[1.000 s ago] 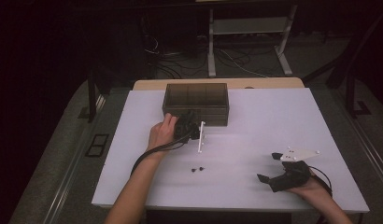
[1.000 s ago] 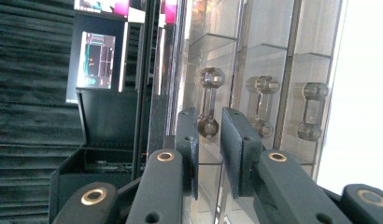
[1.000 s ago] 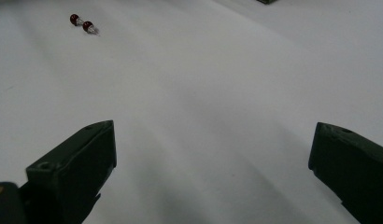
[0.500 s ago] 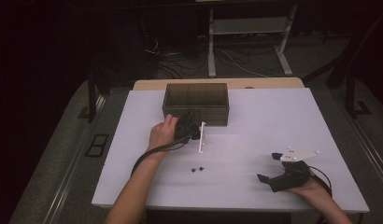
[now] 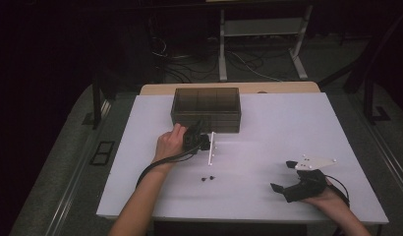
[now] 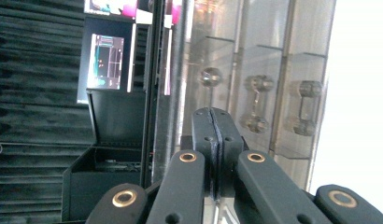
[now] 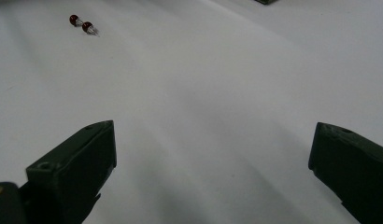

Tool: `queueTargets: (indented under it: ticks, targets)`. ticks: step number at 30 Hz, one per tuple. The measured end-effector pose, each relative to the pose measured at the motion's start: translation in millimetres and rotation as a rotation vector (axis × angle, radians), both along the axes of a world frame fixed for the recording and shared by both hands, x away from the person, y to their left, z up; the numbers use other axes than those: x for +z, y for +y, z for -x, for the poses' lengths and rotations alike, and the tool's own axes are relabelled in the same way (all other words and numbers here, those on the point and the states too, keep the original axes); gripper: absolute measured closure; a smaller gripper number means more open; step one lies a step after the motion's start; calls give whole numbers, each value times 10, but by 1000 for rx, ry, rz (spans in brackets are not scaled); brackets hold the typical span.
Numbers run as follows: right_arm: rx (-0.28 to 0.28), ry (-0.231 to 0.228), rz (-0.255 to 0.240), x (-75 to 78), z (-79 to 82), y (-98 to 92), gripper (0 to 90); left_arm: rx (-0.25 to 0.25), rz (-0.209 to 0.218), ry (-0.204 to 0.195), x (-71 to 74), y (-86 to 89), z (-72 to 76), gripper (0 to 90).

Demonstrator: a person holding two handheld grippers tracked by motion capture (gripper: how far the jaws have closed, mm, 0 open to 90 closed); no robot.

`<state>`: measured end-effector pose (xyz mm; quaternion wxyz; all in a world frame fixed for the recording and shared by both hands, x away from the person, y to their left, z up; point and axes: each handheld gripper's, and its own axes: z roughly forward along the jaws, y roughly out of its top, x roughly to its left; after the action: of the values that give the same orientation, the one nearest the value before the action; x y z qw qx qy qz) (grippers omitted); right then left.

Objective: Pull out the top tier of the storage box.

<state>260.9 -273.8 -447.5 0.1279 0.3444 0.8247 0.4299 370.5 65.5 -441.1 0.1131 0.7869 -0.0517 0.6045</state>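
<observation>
A smoky clear drawer box stands at the back middle of the white table. My left gripper is held against its front; its jaws have just been closing and now stand shut. In the left gripper view the shut left gripper covers the lower end of one clear dumbbell handle, and I cannot tell whether that handle is pinched. Two more handles show beside it. My right gripper rests open near the front right, and in its own view the right gripper has only bare tabletop between the jaws.
Two small dark red beads lie on the table in front of the left hand, and these beads sit far off in the right gripper view. Cables and a white stand are on the floor behind the table.
</observation>
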Motion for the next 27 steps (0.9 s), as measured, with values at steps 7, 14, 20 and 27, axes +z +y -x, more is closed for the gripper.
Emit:
queueTargets:
  ticks: [7, 14, 20, 27]
  targets:
    - [0, -1, 0, -1, -5, -4, 4, 1, -41, -59, -56, -61, 18, 781]
    - [1, -1, 1, -1, -3, -2, 4, 29, -66, -80, -54, -54, -26, 761]
    - [0, -1, 1, -1, -3, -3, 4, 23, -100, -100, -84, -96, -53, 767]
    - [-1, 1, 0, 1, 1, -6, 4, 41, -113, -106, -85, -101, -61, 794]
